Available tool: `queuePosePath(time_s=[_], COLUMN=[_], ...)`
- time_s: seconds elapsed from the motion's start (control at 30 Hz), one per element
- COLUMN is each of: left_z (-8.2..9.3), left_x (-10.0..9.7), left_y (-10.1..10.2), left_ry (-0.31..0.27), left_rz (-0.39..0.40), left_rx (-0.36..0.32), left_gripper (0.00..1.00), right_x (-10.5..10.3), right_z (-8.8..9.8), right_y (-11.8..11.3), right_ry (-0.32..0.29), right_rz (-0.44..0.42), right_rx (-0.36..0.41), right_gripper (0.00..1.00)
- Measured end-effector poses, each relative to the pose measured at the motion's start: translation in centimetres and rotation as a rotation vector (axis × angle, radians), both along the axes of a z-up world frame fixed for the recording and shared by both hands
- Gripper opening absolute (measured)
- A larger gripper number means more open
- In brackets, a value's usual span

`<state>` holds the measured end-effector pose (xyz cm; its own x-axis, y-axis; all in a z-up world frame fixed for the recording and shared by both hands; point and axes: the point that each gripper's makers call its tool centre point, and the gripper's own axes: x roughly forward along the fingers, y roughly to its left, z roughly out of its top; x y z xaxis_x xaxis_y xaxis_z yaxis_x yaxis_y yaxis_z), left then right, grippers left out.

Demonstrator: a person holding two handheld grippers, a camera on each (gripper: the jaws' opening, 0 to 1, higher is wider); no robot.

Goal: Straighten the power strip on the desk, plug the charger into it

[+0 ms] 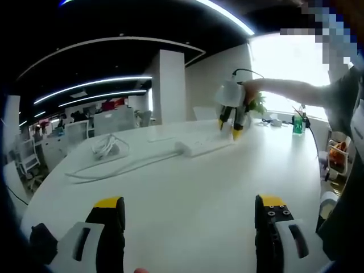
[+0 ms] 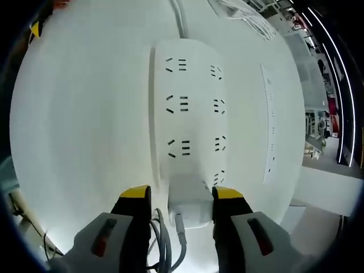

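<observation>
The white power strip (image 2: 190, 96) lies flat on the white desk (image 2: 85, 114), running away from my right gripper (image 2: 182, 193), with its cord (image 2: 181, 17) leaving the far end. My right gripper is shut on the white charger (image 2: 190, 199), which sits at the strip's near end over the last sockets. The charger's grey cable (image 2: 162, 239) trails back between the jaws. In the left gripper view the power strip (image 1: 202, 147) lies mid-desk, and the right gripper (image 1: 229, 128) points down onto its right end, held by a person's arm. My left gripper (image 1: 190, 205) hovers open over the near desk, holding nothing.
The strip's cord (image 1: 114, 168) curves left across the desk (image 1: 187, 187) toward a coiled white cable (image 1: 105, 147). A green bottle (image 1: 297, 124) and small items stand at the far right by the window. A flat white panel (image 2: 272, 114) lies beside the strip. Office chairs stand beyond the desk.
</observation>
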<state>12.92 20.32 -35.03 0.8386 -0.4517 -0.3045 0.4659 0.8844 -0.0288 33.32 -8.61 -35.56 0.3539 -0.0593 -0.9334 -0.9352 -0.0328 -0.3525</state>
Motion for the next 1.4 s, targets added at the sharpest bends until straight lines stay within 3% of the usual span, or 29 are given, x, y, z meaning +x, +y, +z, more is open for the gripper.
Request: queuePosePath(time_s=[0.2,0.33,0.4,0.87,1.13,1.4], left_z=[0.2,0.2,0.2,0.2,0.4,0.7], left_x=[-0.2,-0.2,-0.2,0.1,0.2,0.2], left_y=[0.1,0.2,0.2,-0.2,-0.3,-1.0], left_ry=[-0.002,-0.002,-0.001,0.002,-0.001,-0.002], left_rz=[0.004,0.008,0.008,0.0,-0.006,-0.016], left_rx=[0.001,0.003,0.004,0.005,0.009,0.013], left_gripper=[0.98,0.98,0.98,0.98,0.98,0.98], right_x=[0.0,0.2,0.1,0.2,0.5,0.1], right_z=[-0.4,-0.7,-0.8,-0.8,1.3,2.8], right_y=[-0.4,0.0,0.1,0.5,1.1,-0.2], right_ry=[0.003,-0.006,-0.006,-0.004,-0.057,-0.088], right_rz=[0.009,0.045,0.062,0.071,0.054,0.004], right_rx=[0.007,0.032,0.035,0.054,0.174,0.277], right_gripper=[0.62,0.9,1.0,1.0,1.0,1.0])
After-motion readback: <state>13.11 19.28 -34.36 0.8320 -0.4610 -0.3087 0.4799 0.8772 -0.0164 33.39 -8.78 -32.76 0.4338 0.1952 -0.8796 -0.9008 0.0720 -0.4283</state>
